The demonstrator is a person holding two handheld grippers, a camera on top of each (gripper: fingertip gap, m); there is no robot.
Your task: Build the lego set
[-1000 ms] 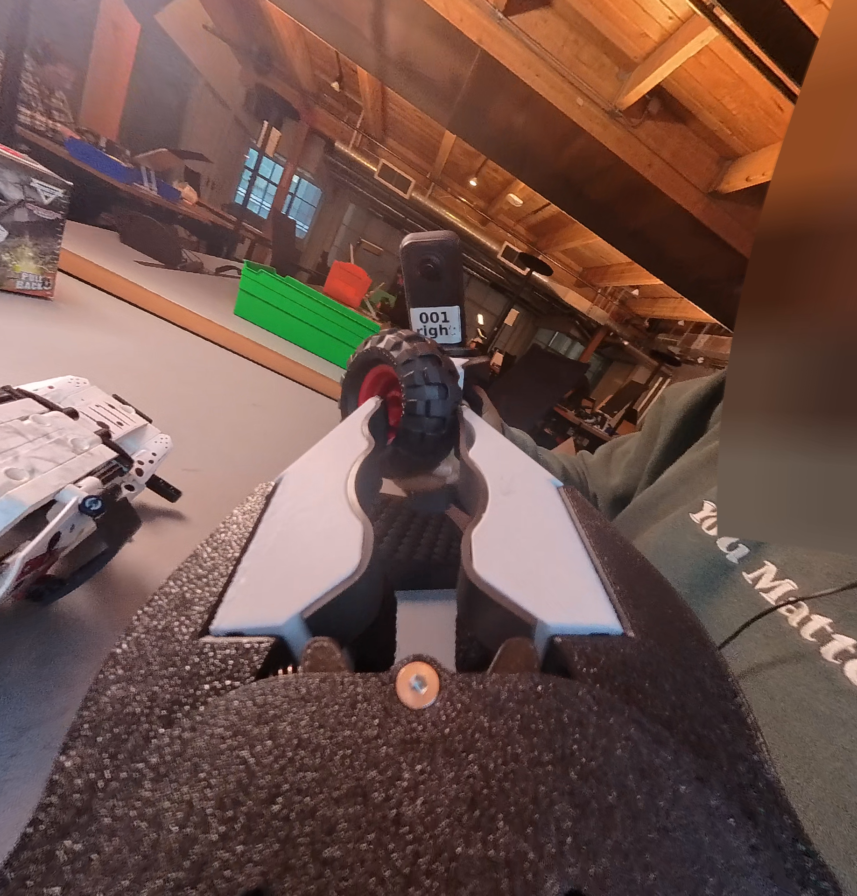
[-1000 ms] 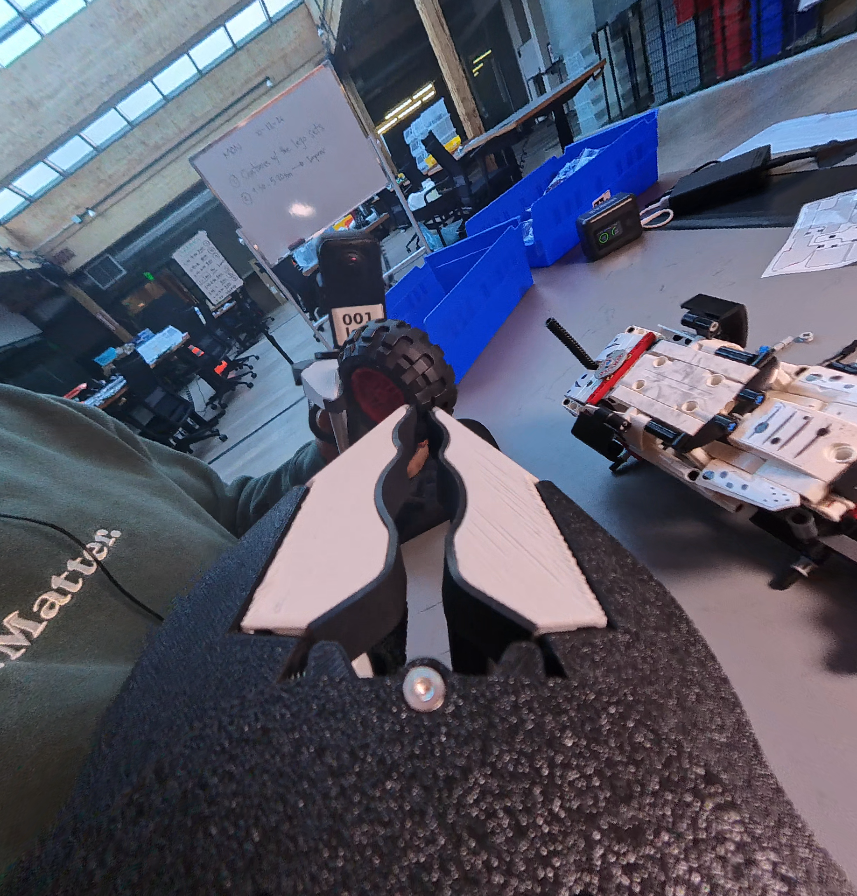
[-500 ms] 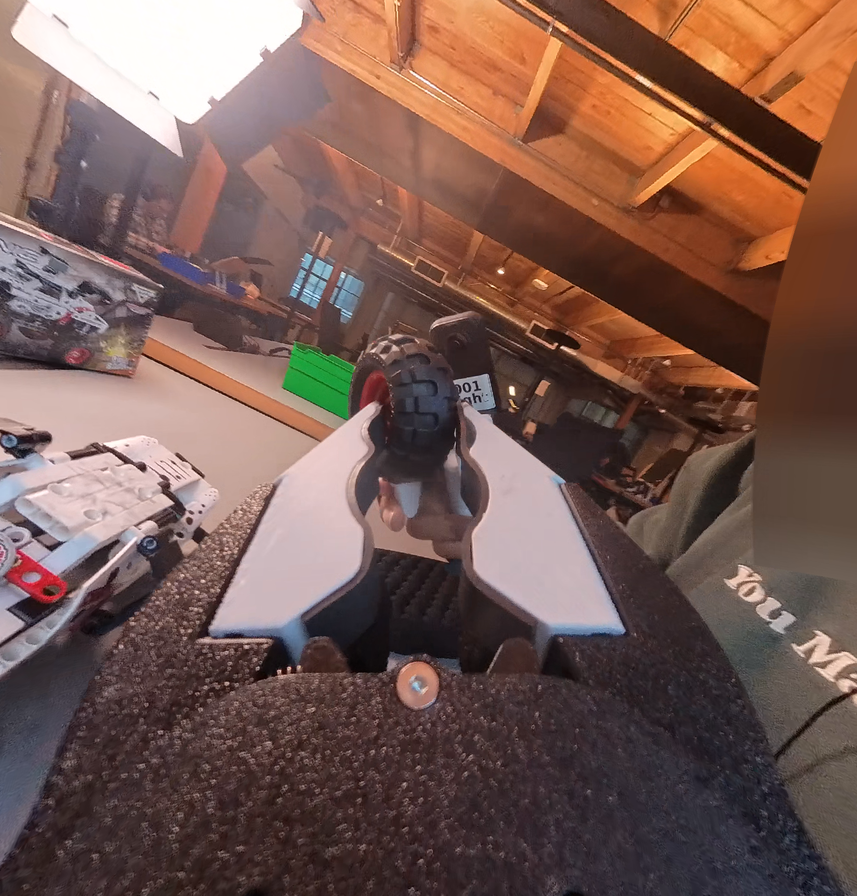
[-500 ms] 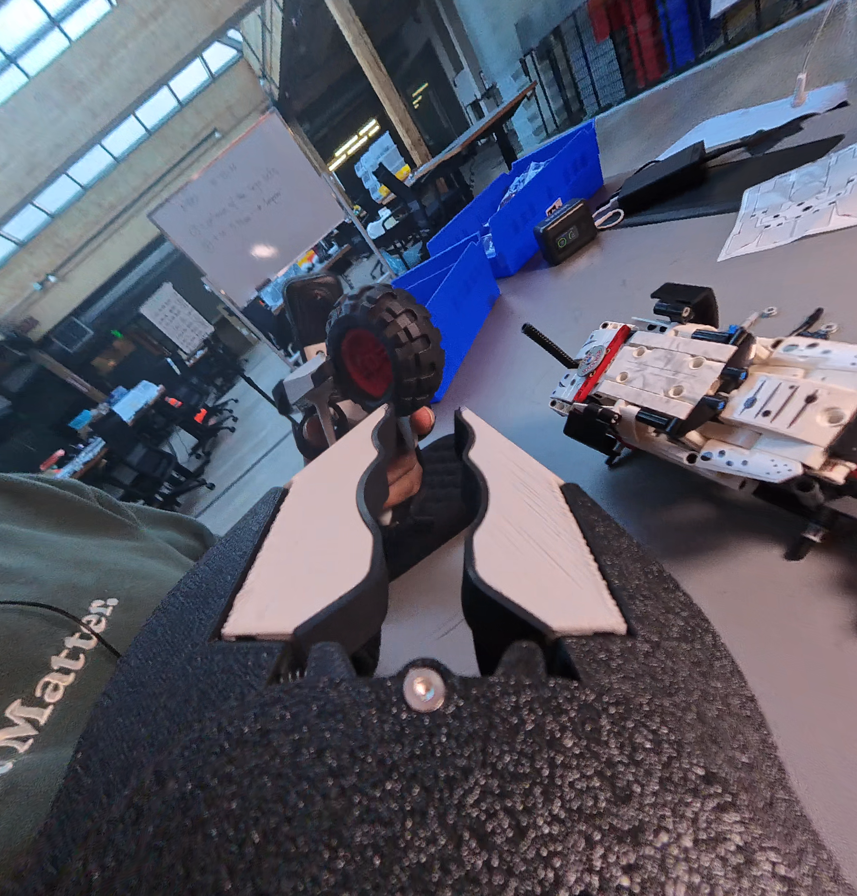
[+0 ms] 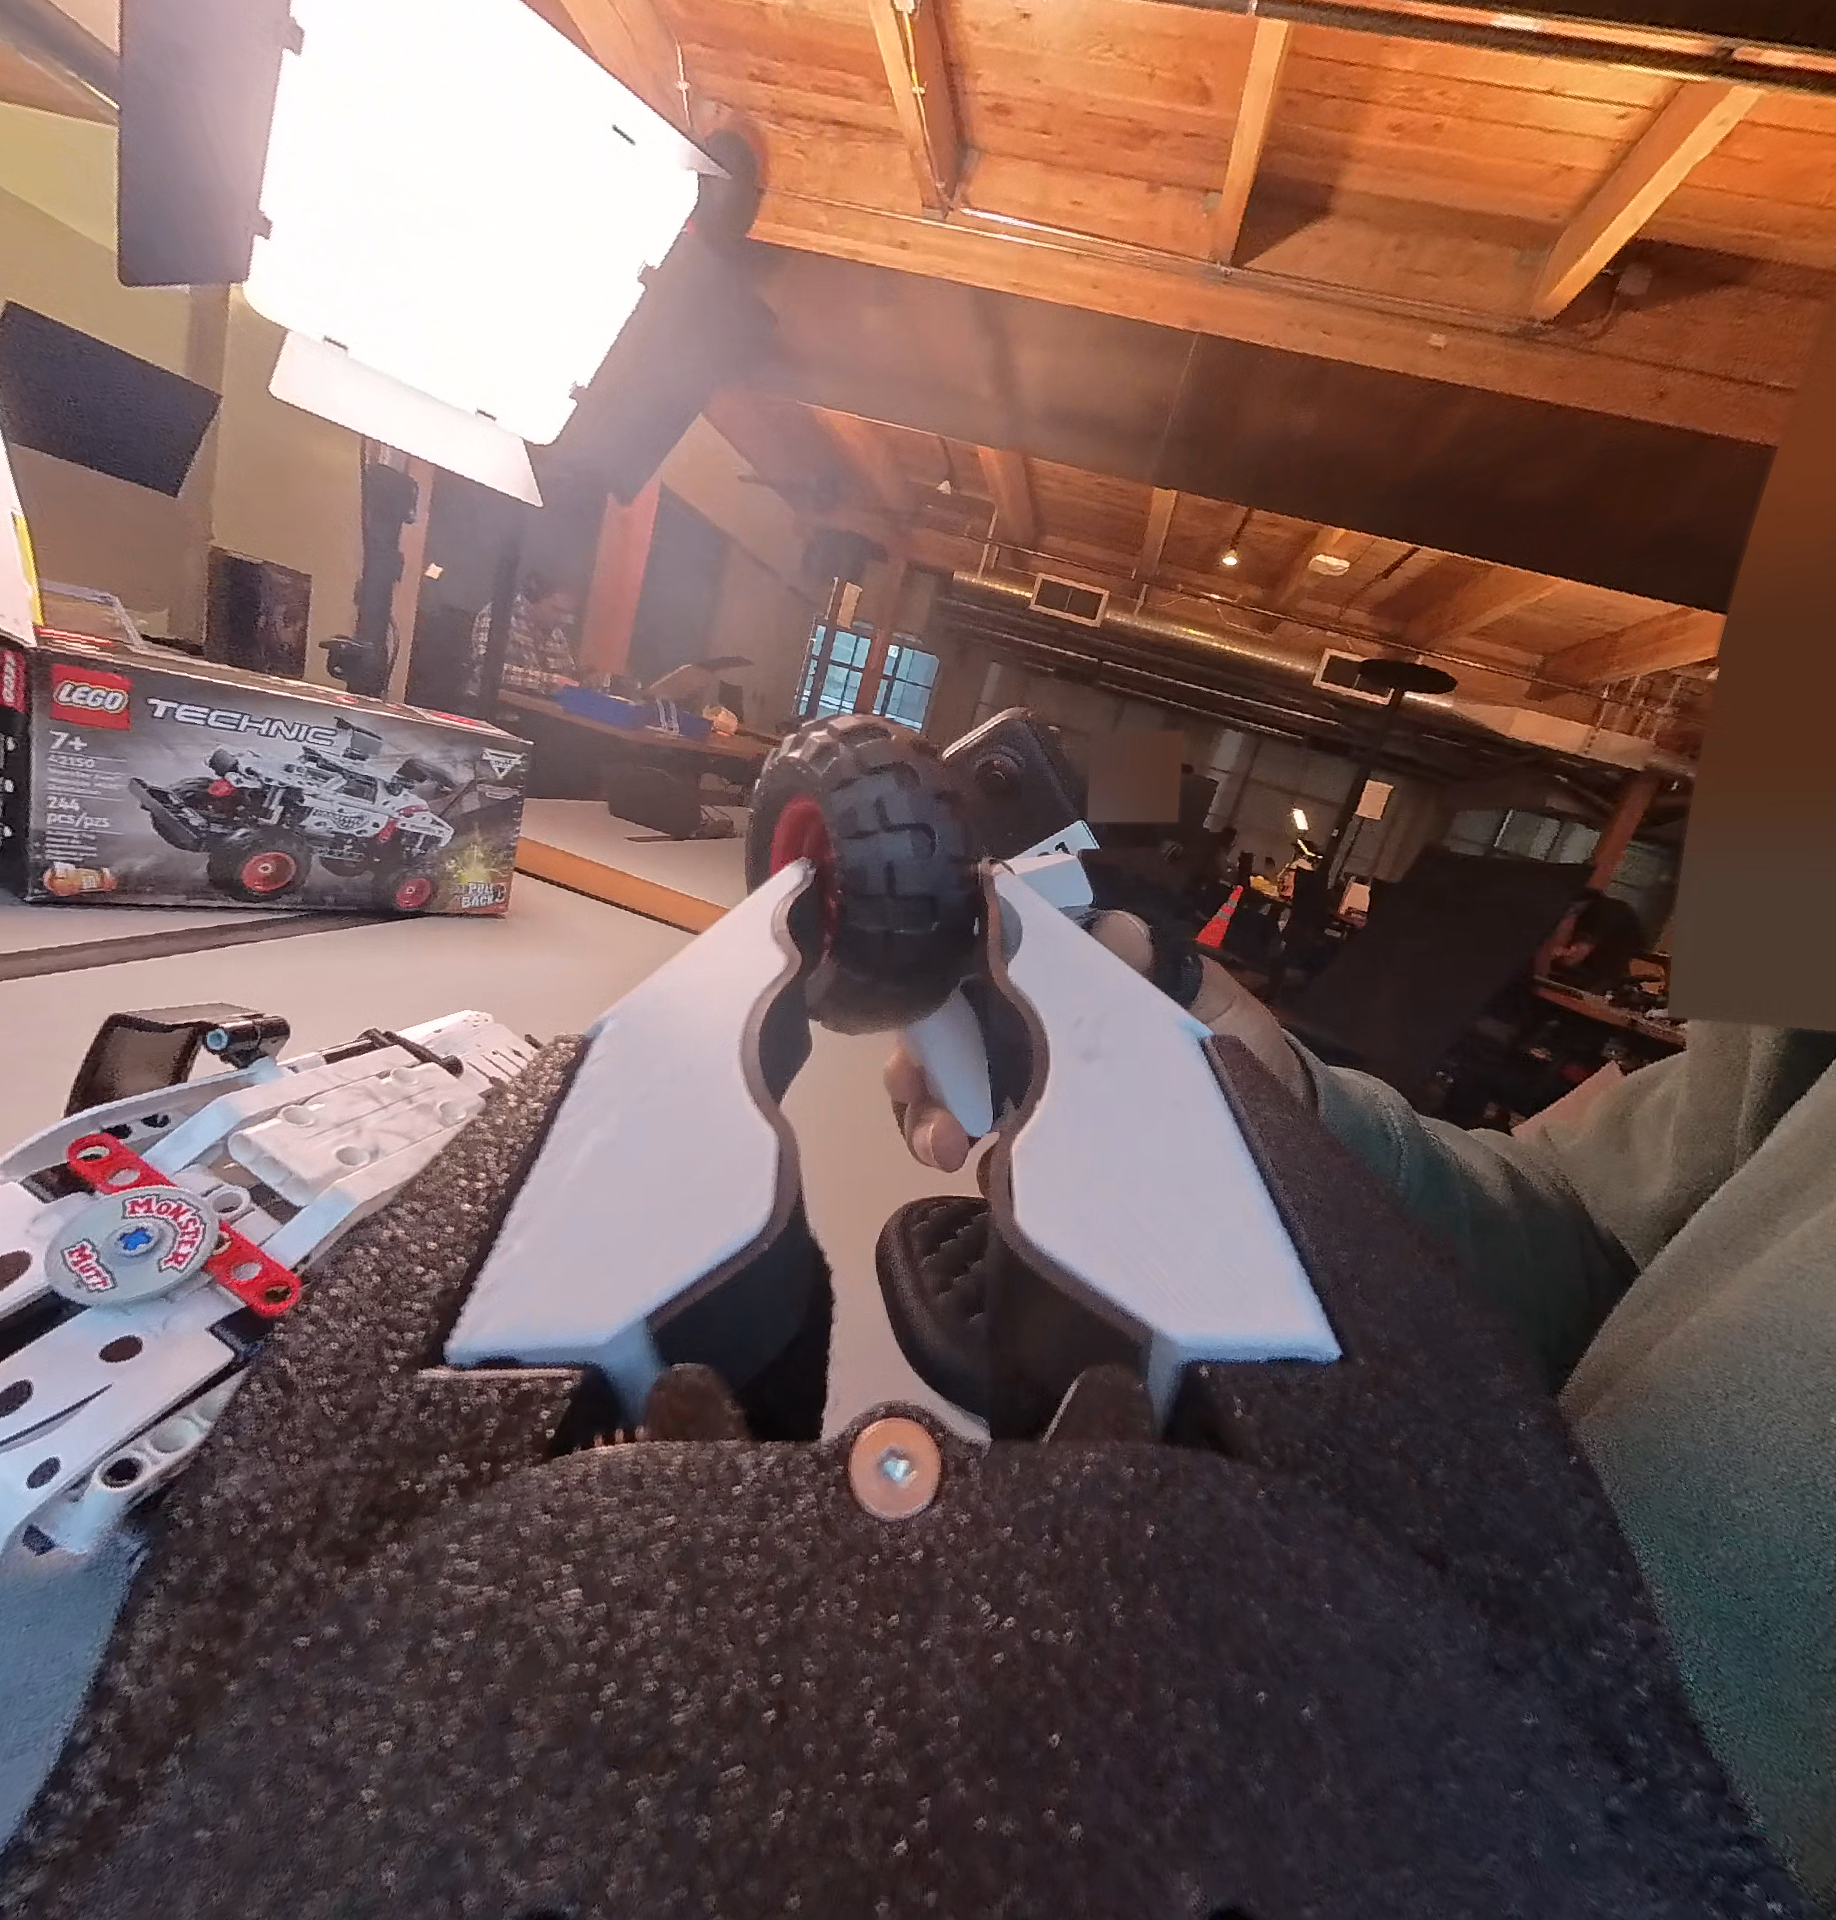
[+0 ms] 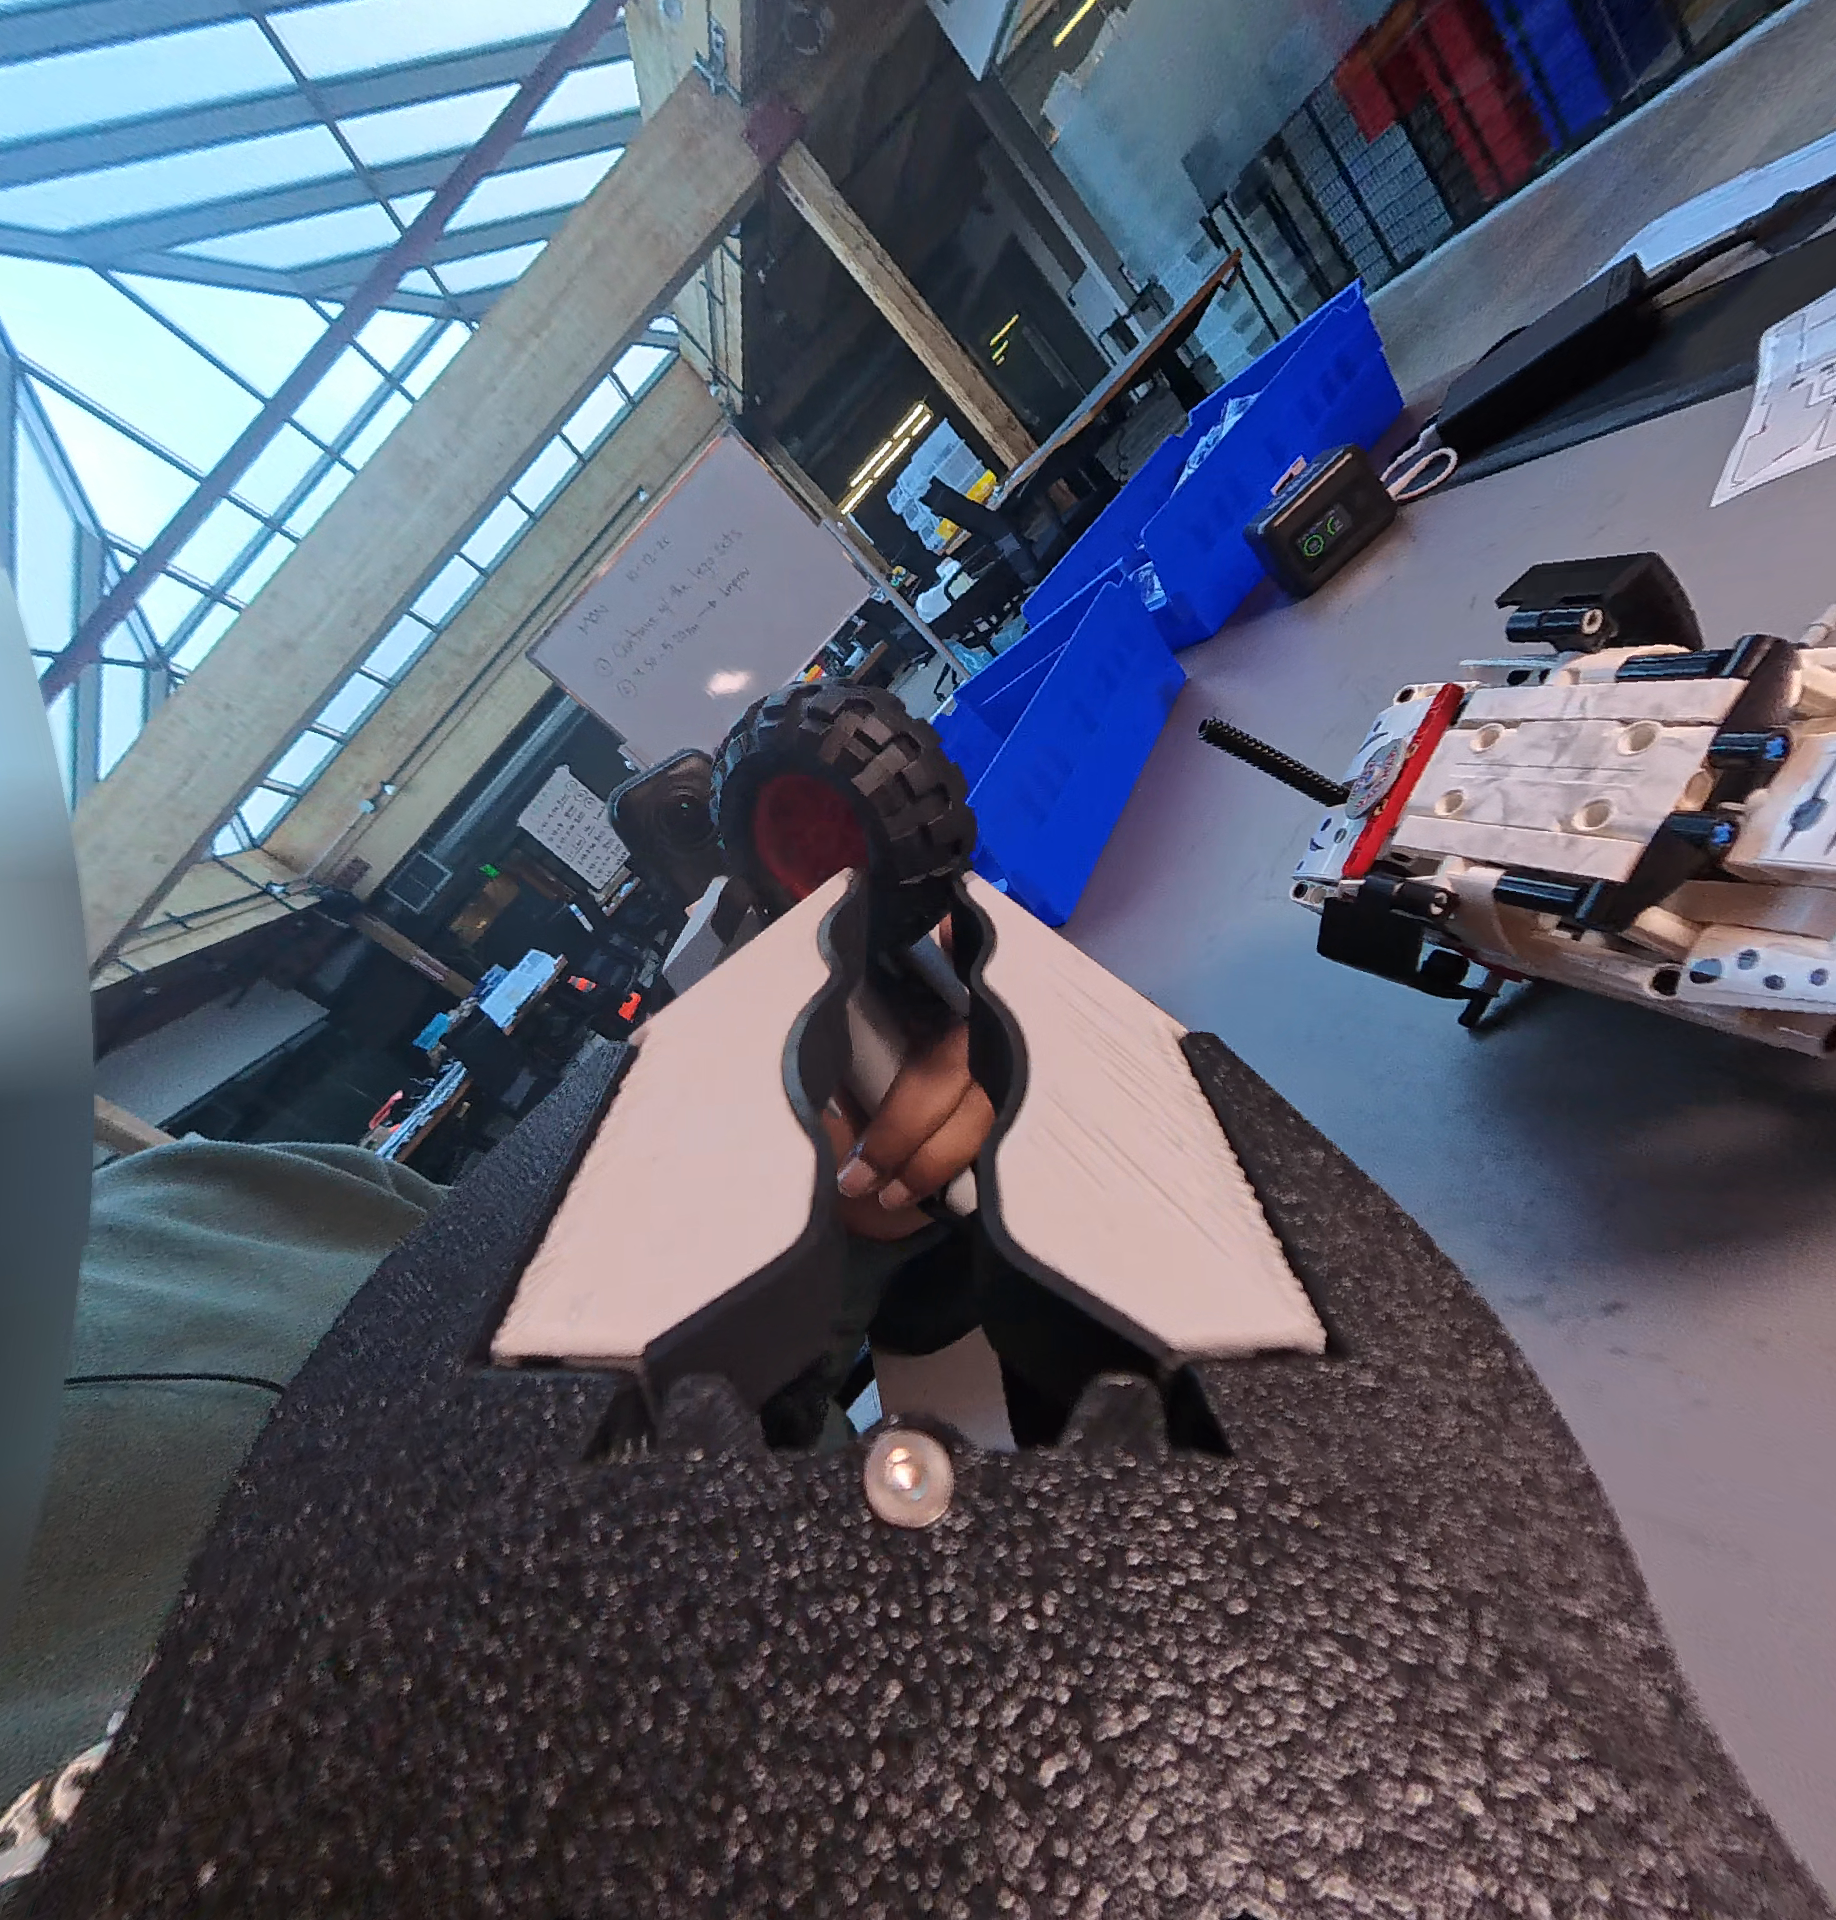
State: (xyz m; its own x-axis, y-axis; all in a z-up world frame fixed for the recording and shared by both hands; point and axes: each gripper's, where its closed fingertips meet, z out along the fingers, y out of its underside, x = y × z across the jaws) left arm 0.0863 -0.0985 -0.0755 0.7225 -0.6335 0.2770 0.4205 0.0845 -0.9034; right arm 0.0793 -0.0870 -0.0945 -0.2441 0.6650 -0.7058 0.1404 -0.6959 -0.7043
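Observation:
A black tyre with a red hub, the wheel (image 5: 883, 862), is pinched at its two sides between the fingertips of my left gripper (image 5: 893, 883), held in the air. In the right wrist view the wheel (image 6: 841, 790) sits just beyond my right gripper (image 6: 906, 888), whose jaws stand apart and empty below it. The two grippers face each other. One right finger (image 5: 945, 1060) shows under the wheel in the left wrist view. The white truck body (image 5: 166, 1195) lies on the grey table (image 5: 374, 987), left of my left gripper and right of my right gripper (image 6: 1620, 831).
The set's box (image 5: 259, 800) stands at the far left of the table. Blue bins (image 6: 1153, 644), a small black device (image 6: 1319, 530) and a printed sheet (image 6: 1818, 405) lie behind the truck body. A person's green sleeve is close on the inner side of each gripper. The tips of both grippers are at nearly the same place.
My right gripper's jaws have gone from nearly shut at the wheel to apart. Both grippers have tilted upward. The left gripper still holds the wheel, and the truck body is closer in its view.

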